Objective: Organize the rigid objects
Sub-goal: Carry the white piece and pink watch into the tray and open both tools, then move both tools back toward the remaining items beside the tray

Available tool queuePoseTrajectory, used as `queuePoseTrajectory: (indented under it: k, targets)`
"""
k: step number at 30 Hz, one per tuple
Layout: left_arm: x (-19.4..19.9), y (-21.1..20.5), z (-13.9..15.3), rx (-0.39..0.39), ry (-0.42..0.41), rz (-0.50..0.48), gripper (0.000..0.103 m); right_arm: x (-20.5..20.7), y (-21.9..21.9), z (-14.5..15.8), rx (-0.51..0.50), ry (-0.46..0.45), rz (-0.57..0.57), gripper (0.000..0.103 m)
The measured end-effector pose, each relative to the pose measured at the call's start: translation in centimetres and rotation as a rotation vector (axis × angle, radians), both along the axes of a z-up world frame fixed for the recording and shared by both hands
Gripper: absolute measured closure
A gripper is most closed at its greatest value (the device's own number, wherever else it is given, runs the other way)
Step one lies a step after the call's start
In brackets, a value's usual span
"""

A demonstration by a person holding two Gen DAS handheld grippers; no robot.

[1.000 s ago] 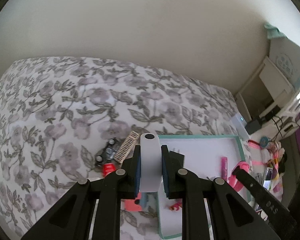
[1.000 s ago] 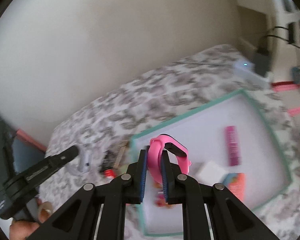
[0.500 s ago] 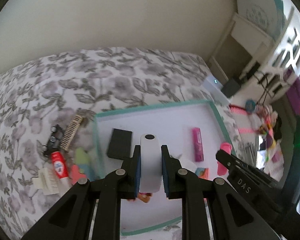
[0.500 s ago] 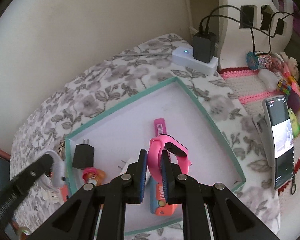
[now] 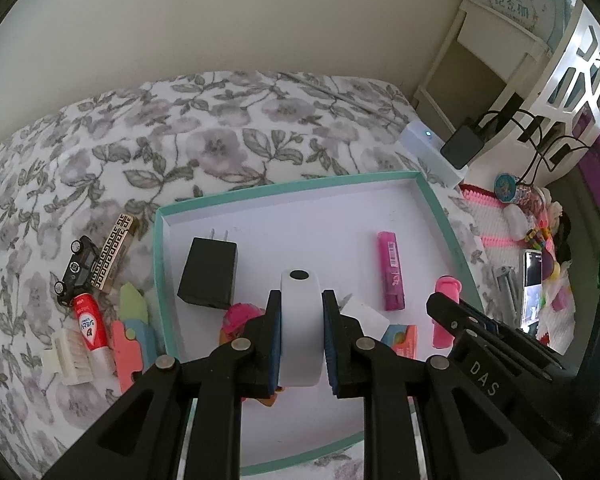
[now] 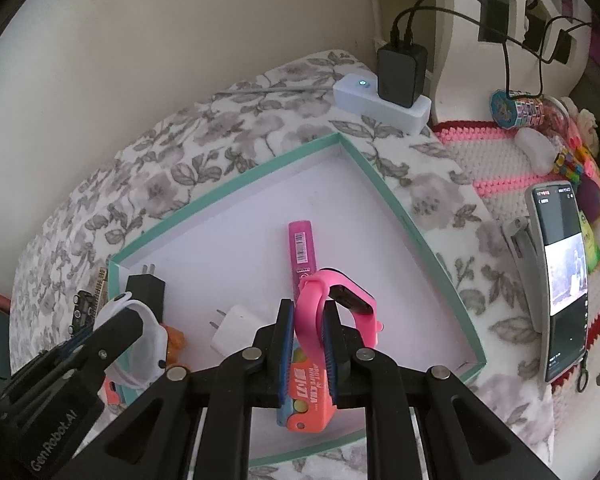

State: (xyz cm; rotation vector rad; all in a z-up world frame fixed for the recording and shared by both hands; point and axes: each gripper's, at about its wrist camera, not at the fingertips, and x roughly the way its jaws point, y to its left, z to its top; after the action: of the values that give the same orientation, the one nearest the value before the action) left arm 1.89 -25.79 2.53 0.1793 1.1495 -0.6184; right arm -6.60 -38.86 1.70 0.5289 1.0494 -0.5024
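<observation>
In the left wrist view my left gripper [image 5: 300, 304] is shut on a white watch band [image 5: 300, 332], hanging over the near part of the teal-rimmed tray [image 5: 284, 189]. My right gripper [image 6: 308, 312] is shut on a pink watch [image 6: 340, 300] above the tray's [image 6: 228, 192] near right part. Inside the tray lie a black charger [image 5: 208, 276], a magenta tube [image 5: 392, 272], a white charger [image 6: 234, 328], an orange and blue box [image 6: 308, 396] and a pink toy [image 5: 240, 316], partly hidden behind my fingers.
Left of the tray on the floral bedspread lie a toy car [image 5: 76, 270], a patterned bar [image 5: 114, 254], a red tube [image 5: 90, 326], a white brush [image 5: 70, 356] and coloured pieces [image 5: 134, 308]. A power strip [image 6: 380, 96] and a phone [image 6: 560, 276] sit to the right.
Both grippers have come over the tray and lower, tipping downward. The white band and the pink watch stay gripped throughout.
</observation>
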Motion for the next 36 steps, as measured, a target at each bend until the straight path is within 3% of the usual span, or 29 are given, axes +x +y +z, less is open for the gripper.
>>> queuePoseTrajectory:
  k: [12, 16, 21, 23, 27, 31, 36]
  targets:
    - [0.1, 0.6, 0.9, -0.003, -0.007, 0.006, 0.08, 0.1, 0.4, 0.5, -0.033, 0.029, 0.011, 0.084]
    - [0.7, 1.8, 1.6, -0.014, -0.017, 0.044, 0.072, 0.1, 0.5, 1.2, -0.051, 0.019, 0.011, 0.067]
    - [1.9, 4.2, 2.6, -0.011, -0.056, 0.123, 0.058, 0.1, 0.8, 2.4, -0.085, -0.001, 0.011, 0.062]
    - [2.7, 5.4, 2.9, -0.005, -0.07, 0.167, 0.053, 0.1, 1.0, 2.9, -0.101, -0.013, 0.012, 0.045]
    - [3.9, 7.7, 3.1, 0.026, -0.101, 0.242, 0.047, 0.4, 1.5, 3.3, -0.11, -0.026, 0.022, 0.039]
    - [4.9, 9.9, 2.9, 0.054, -0.117, 0.312, 0.035, 0.8, 2.2, 3.0, -0.107, -0.016, 0.041, 0.032]
    - [5.7, 11.9, 2.6, 0.068, -0.122, 0.369, 0.022, 1.2, 3.2, 2.8, -0.12, -0.01, 0.067, 0.014]
